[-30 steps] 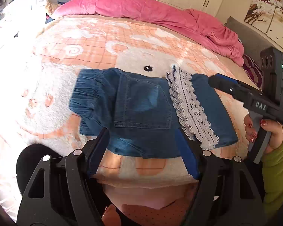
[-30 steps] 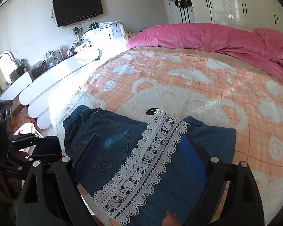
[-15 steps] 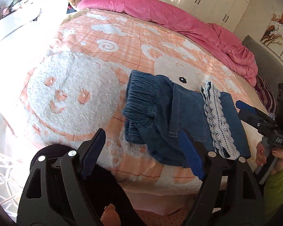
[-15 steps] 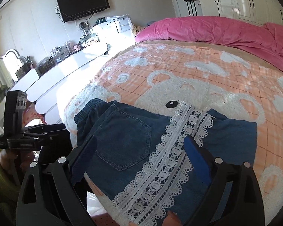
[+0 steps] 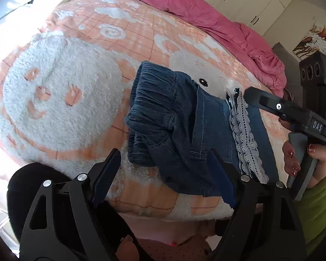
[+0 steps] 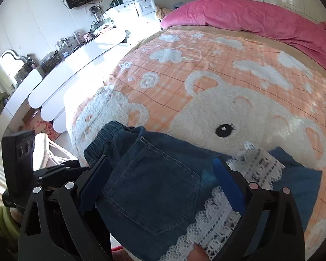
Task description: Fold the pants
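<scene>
Folded dark blue denim pants (image 5: 180, 130) with a white lace hem strip (image 5: 245, 134) lie near the front edge of the bed. The elastic waistband (image 5: 154, 100) is at their left end. My left gripper (image 5: 163, 174) is open and empty, hovering just before the pants' near left corner. My right gripper (image 6: 160, 180) is open and empty, low over the back pocket (image 6: 154, 187) and lace (image 6: 228, 213). The right gripper also shows in the left wrist view (image 5: 250, 95), above the lace end.
The pants rest on an orange and white bear-pattern blanket (image 5: 65, 87). A pink duvet (image 5: 206, 13) lies along the far side of the bed. A white desk with clutter (image 6: 65, 61) stands left of the bed, wardrobes behind it.
Both grippers stay open. The left gripper has swung left and moved lower toward the waistband end. The right gripper has moved closer down over the pants.
</scene>
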Demonstrator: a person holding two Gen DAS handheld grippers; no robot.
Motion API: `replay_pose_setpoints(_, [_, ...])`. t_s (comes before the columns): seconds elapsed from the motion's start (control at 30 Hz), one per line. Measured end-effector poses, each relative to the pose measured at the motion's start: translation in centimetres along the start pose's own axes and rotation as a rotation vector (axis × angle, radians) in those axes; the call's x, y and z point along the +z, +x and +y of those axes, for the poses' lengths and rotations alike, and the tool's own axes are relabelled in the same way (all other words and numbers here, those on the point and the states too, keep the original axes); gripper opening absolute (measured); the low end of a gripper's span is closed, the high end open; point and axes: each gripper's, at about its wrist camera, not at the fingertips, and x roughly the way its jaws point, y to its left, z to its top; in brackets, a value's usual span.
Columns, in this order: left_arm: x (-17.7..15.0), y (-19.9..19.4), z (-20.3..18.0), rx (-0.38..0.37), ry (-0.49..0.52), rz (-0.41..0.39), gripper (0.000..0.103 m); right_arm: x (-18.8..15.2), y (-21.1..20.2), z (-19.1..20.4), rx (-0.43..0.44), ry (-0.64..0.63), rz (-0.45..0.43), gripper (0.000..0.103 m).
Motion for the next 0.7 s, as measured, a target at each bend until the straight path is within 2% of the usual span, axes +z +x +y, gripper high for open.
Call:
replay_pose_setpoints(0.07, [0.1,0.8,0.2,-0.026,-0.016,0.007,0.073,1.2,1.3,1.2,-0.006,-0.037,0.027,0.094])
replay_pose_setpoints(0.1, [0.1,1.1,0.2,-0.013,-0.015,0.006,0.070,1.7,1.9,1.7,-0.014,-0.060,0.039,0.094])
replay_pose_setpoints(0.13, [0.1,1.2,0.2,-0.001,-0.008,0.003,0.060,2.1,2.6,2.3,-0.009,-0.081,0.056,0.094])
replay_pose_setpoints(0.17, [0.0,1.4,0.2,0.014,0.001,-0.004,0.055,2.5,3.3,2.8,0.001,-0.099,0.076,0.094])
replay_pose_setpoints(0.27, [-0.3,2.0,0.6,0.006,0.010,-0.020,0.048,3.3,5.6,3.6,0.025,-0.121,0.138,0.094])
replay_pose_setpoints(0.43, [-0.5,2.2,0.8,-0.009,0.023,-0.032,0.047,4.2,9.0,4.0,0.046,-0.116,0.223,0.094])
replay_pose_setpoints(0.53, [-0.7,2.2,1.0,-0.026,0.014,-0.031,0.047,4.3,10.7,4.4,0.091,-0.119,0.266,0.094])
replay_pose_setpoints(0.57, [-0.7,2.1,1.1,-0.028,0.013,-0.031,0.047,4.1,11.3,4.6,0.096,-0.134,0.281,0.092])
replay_pose_setpoints(0.6, [-0.8,2.1,1.1,-0.030,0.011,-0.031,0.047,3.8,12.0,4.8,0.094,-0.153,0.297,0.086])
replay_pose_setpoints(0.63, [-0.9,1.9,1.2,-0.033,0.009,-0.031,0.047,3.4,12.4,4.8,0.095,-0.164,0.307,0.073])
replay_pose_setpoints(0.7, [-0.8,2.0,1.6,-0.045,-0.001,-0.027,0.047,2.8,12.5,5.0,0.118,-0.174,0.286,0.058])
